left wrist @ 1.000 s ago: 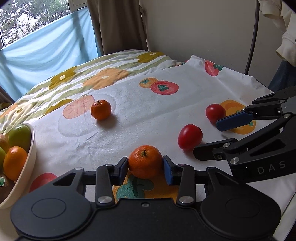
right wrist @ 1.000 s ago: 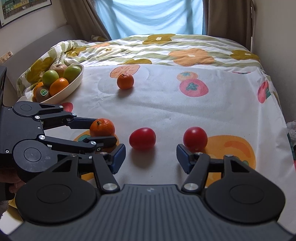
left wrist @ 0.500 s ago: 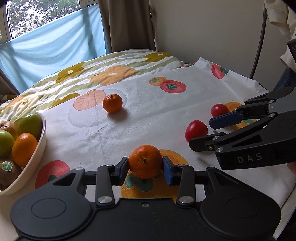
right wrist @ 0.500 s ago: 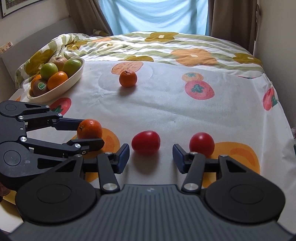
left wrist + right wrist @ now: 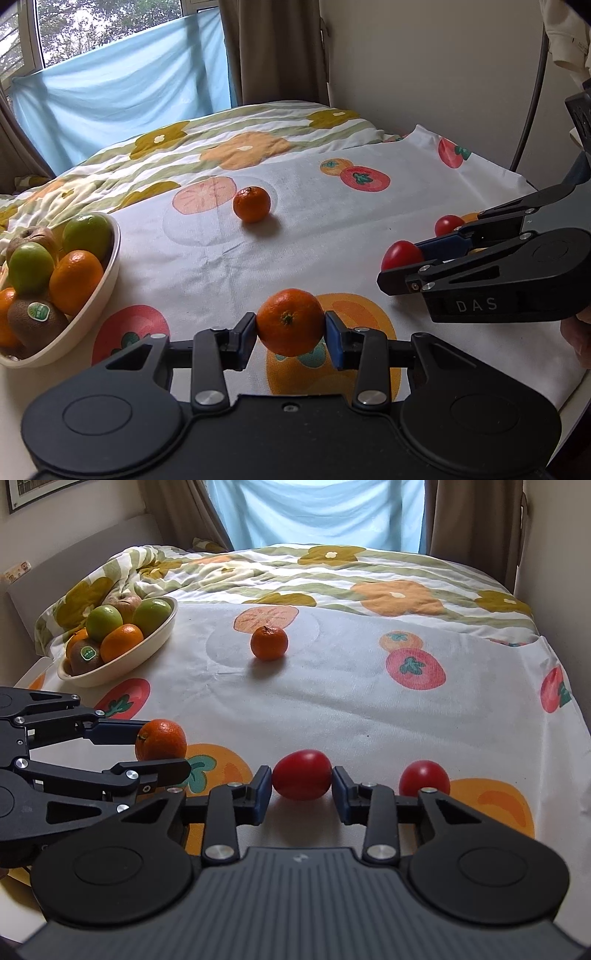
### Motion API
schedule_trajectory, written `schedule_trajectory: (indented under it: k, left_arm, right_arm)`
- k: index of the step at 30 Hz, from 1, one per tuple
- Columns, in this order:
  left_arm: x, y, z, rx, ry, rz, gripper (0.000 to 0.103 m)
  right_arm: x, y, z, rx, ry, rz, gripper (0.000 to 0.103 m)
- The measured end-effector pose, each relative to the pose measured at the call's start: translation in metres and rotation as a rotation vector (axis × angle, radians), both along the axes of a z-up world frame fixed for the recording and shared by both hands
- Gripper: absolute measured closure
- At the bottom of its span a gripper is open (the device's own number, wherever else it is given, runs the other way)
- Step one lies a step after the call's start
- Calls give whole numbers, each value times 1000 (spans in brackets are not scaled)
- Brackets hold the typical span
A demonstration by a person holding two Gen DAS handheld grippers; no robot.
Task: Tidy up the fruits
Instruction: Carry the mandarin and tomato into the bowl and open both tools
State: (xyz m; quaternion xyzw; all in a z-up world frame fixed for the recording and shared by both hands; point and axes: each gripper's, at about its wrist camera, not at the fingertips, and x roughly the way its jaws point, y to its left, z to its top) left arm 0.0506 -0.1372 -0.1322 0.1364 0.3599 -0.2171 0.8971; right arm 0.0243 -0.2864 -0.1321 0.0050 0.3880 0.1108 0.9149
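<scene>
The right hand-held gripper [image 5: 424, 254] carried the raised letters "DAS" on its black side, readable in the left wrist view. In the cream bowl [image 5: 155, 642] a kiwi [image 5: 85, 656] wore a round green sticker; its print was too small to read. A framed picture [image 5: 22, 491] hung on the wall beyond the bowl, its contents unreadable.

The left hand-held gripper [image 5: 291, 334] was closed on an orange mandarin [image 5: 290, 322], both blue pads pressed against its sides, held above the cloth to the right of the bowl. The right hand-held gripper [image 5: 301, 794] stood open around an oval red tomato [image 5: 302, 774] that lay on the cloth, with a narrow gap visible at each pad. A rounder red tomato [image 5: 424, 777] lay just beside its right finger. A 2nd mandarin [image 5: 269, 643] sat on the cloth to the right of the bowl, well apart from the grippers.

The bowl also held 2 green apples [image 5: 104, 621], a brownish apple [image 5: 123, 601] and oranges [image 5: 122, 641].

The surface was a table under a white cloth [image 5: 332, 709] printed with tomatoes and orange fruit. Beyond the bowl spread a bed quilt [image 5: 332, 572] with green stripes and orange and olive flowers. Behind it a pale blue sheet [image 5: 317, 513] covered the window between brown curtains [image 5: 469, 520]; trees showed through the glass in the left wrist view.
</scene>
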Motion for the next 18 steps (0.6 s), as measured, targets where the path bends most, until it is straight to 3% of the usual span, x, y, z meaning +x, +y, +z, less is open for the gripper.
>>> schedule_trajectory:
  k: [8,18]
  left_arm:
    - [-5,8,17,-40,-8,45,60]
    - [-16,30,67,-91,-46,178,60]
  right_arm:
    - [-3,8,20,11,-24,39,53]
    - [-8,23,65,17,-53,95,53]
